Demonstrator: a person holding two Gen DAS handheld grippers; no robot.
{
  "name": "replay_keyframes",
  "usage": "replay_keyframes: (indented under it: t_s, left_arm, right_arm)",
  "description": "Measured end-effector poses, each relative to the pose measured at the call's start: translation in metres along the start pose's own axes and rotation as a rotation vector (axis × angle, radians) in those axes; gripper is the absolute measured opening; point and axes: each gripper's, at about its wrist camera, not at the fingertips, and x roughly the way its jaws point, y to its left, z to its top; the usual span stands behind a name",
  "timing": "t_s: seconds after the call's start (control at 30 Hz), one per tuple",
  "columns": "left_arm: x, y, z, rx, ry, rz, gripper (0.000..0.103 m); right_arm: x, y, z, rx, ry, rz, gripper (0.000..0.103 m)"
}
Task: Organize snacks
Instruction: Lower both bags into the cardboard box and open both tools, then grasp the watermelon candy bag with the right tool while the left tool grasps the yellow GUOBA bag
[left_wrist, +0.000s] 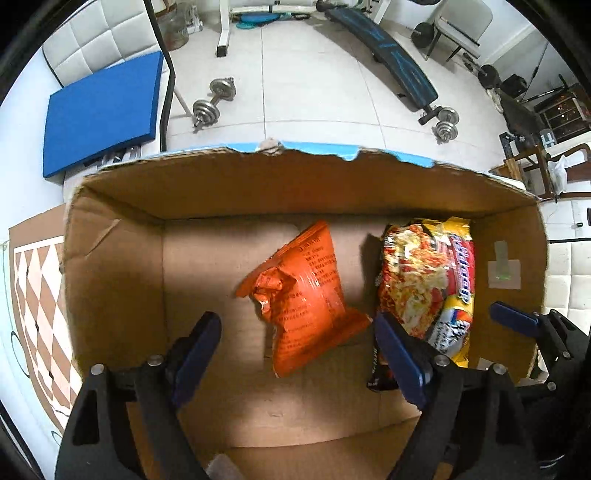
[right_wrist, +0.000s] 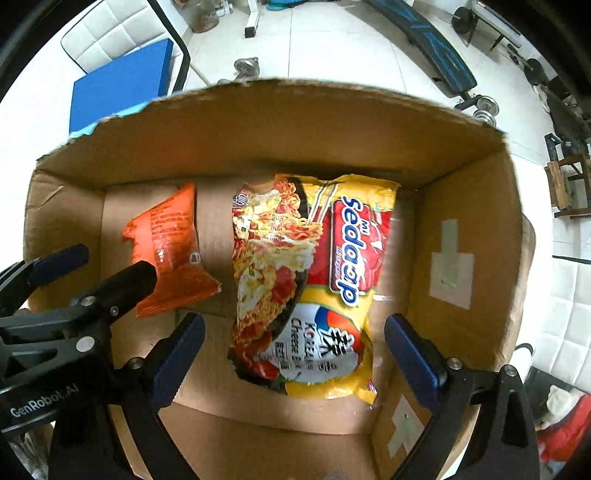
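Home gym room, white tiled floor.
Dumbbells (left_wrist: 213, 104) on the floor (left_wrist: 314, 81), black sit-up bench (left_wrist: 388, 55), white machine frame (left_wrist: 223, 27), padded white chair (left_wrist: 103, 35) with blue mat (left_wrist: 101, 114), wooden shelf (left_wrist: 563, 114) at right.

Bare floor is left in the cardboard box's (left_wrist: 110, 280) left half; the middle and right are taken by the orange packet (left_wrist: 306, 295) and noodle pack (right_wrist: 314, 280).

White tiled floor (left_wrist: 314, 81) holds dumbbells (left_wrist: 214, 103), a dark workout bench (left_wrist: 388, 62), and a blue mat (left_wrist: 103, 110).
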Motion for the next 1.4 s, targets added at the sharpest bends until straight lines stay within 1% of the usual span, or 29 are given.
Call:
replay_keyframes:
  t_s: [0.1, 0.23, 0.37, 0.43, 0.53, 0.73, 0.87, 0.97, 1.0, 1.13, 1.27, 1.33, 1.4]
  left_arm:
    - [-0.012, 0.0, -0.009, 0.002, -0.036, 0.0, 0.085]
    - [-0.042, -0.002, -0.032, 0.008, -0.128, 0.022, 0.085]
    - [-0.067, -0.004, -0.056, 0.007, -0.218, 0.041, 0.085]
    - [-0.082, -0.006, -0.07, 0.002, -0.27, 0.066, 0.085]
    - [-0.104, -0.012, -0.09, 0.001, -0.324, 0.095, 0.085]
    - [-0.137, -0.023, -0.126, 0.006, -0.404, 0.117, 0.085]
    - [-0.156, -0.026, -0.144, -0.007, -0.435, 0.12, 0.085]
    - [-0.168, -0.028, -0.16, -0.019, -0.46, 0.123, 0.085]
    - [-0.17, -0.028, -0.165, -0.005, -0.474, 0.124, 0.085]
    - [-0.175, -0.027, -0.185, -0.02, -0.488, 0.123, 0.085]
    - [-0.166, -0.022, -0.204, -0.039, -0.447, 0.095, 0.086]
    - [-0.153, -0.018, -0.217, -0.054, -0.416, 0.083, 0.094]
    - [-0.138, -0.015, -0.234, -0.058, -0.386, 0.084, 0.096]
  right_arm:
    - [-0.015, 0.003, -0.014, 0.006, -0.029, 0.003, 0.1]
    - [-0.04, 0.008, -0.036, 0.01, -0.091, -0.003, 0.1]
    - [-0.07, 0.011, -0.066, 0.011, -0.17, -0.021, 0.1]
    - [-0.08, 0.006, -0.076, 0.01, -0.2, -0.023, 0.1]
    - [-0.094, 0.005, -0.087, 0.006, -0.248, -0.031, 0.1]
    - [-0.127, 0.011, -0.12, -0.01, -0.317, -0.025, 0.1]
    - [-0.15, 0.012, -0.147, -0.016, -0.354, -0.007, 0.1]
    - [-0.16, 0.014, -0.162, -0.019, -0.369, 0.009, 0.1]
    - [-0.163, 0.015, -0.168, -0.022, -0.374, 0.019, 0.1]
    - [-0.169, 0.017, -0.188, -0.032, -0.378, 0.046, 0.1]
    - [-0.158, 0.015, -0.207, -0.037, -0.346, 0.058, 0.1]
    - [-0.144, 0.012, -0.22, -0.046, -0.299, 0.066, 0.1]
    - [-0.12, 0.011, -0.239, -0.061, -0.225, 0.079, 0.1]
